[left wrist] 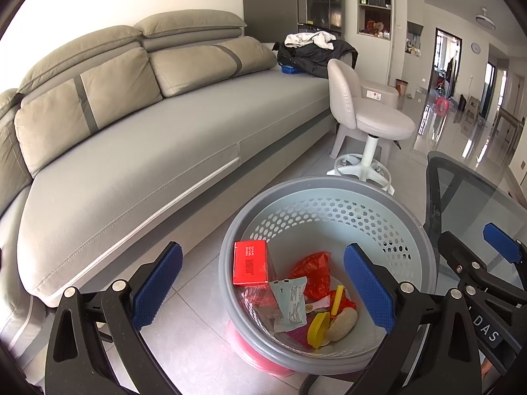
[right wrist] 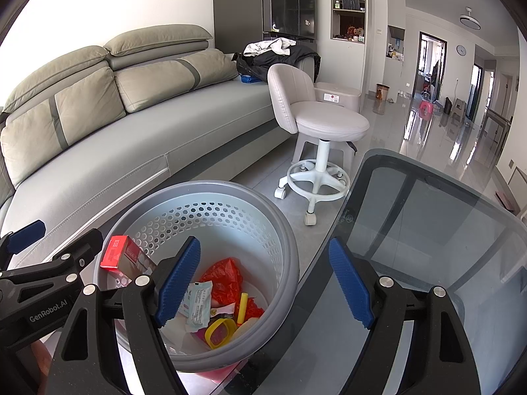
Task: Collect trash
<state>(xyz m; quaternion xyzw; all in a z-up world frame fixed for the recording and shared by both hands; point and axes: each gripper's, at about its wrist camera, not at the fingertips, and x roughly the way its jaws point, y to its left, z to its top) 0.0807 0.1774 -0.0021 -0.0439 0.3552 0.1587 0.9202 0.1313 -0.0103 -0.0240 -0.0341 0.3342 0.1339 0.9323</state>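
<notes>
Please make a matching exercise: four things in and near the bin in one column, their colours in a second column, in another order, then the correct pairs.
Things:
1. box
2. ring
3. stool
4. bin

Colours:
A. grey
B. red
C. off-white
D. yellow

Pairs: 1-B, 2-D, 3-C, 4-A

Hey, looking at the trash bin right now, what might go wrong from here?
The red box leans against the bin's inner wall, so it could get knocked when more trash drops in. The bin sits close to the glass table, so a swinging right gripper might hit the glass edge. Both grippers' jaws are empty, left gripper included.
</notes>
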